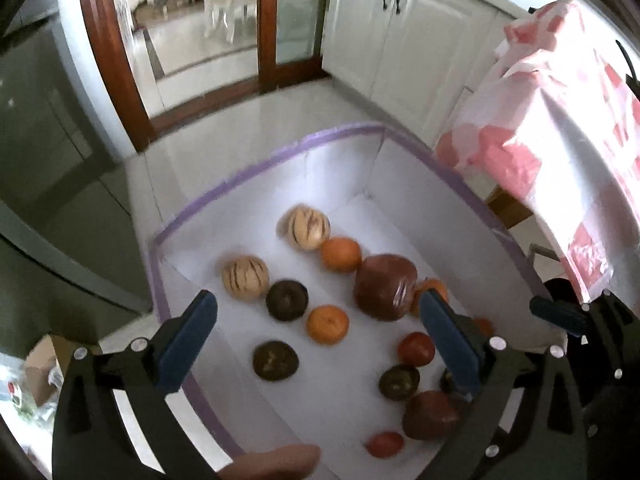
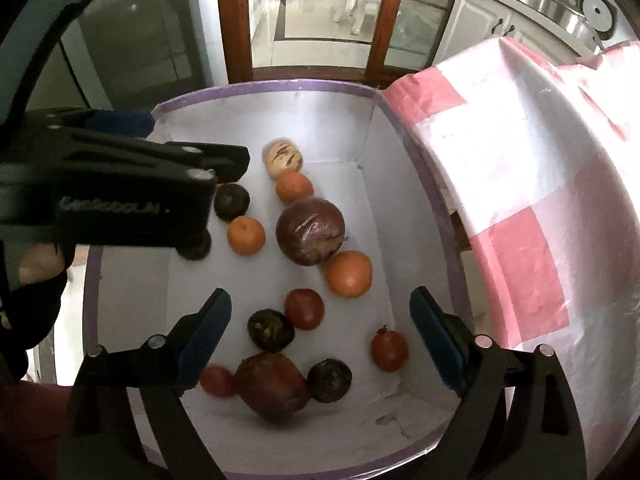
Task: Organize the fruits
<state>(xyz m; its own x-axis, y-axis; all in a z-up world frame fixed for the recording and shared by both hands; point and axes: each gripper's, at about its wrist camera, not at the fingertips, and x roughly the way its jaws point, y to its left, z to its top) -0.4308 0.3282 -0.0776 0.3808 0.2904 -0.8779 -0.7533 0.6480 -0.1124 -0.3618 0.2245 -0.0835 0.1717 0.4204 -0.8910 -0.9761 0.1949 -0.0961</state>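
A white box with a purple rim (image 1: 260, 162) (image 2: 280, 86) holds loose fruit. In it lie two striped cream melons (image 1: 306, 226), oranges (image 1: 327, 324) (image 2: 349, 273), dark round fruits (image 1: 275, 360) (image 2: 271, 330), red tomatoes (image 1: 416, 349) (image 2: 389, 350) and large brown-red fruits (image 1: 385, 286) (image 2: 310, 230). My left gripper (image 1: 318, 302) hangs open above the box's left half, nothing between its fingers. My right gripper (image 2: 320, 296) hangs open above the near end, also empty. The left gripper's body (image 2: 120, 184) hides part of the box's left side in the right wrist view.
A pink-and-white checked cloth (image 1: 560, 140) (image 2: 520, 200) hangs right beside the box's right wall. White cabinets (image 1: 400, 40) and a wooden door frame (image 2: 236, 20) stand behind. A cardboard box (image 1: 40, 372) lies on the floor at the left. A finger (image 1: 276, 460) shows at the bottom.
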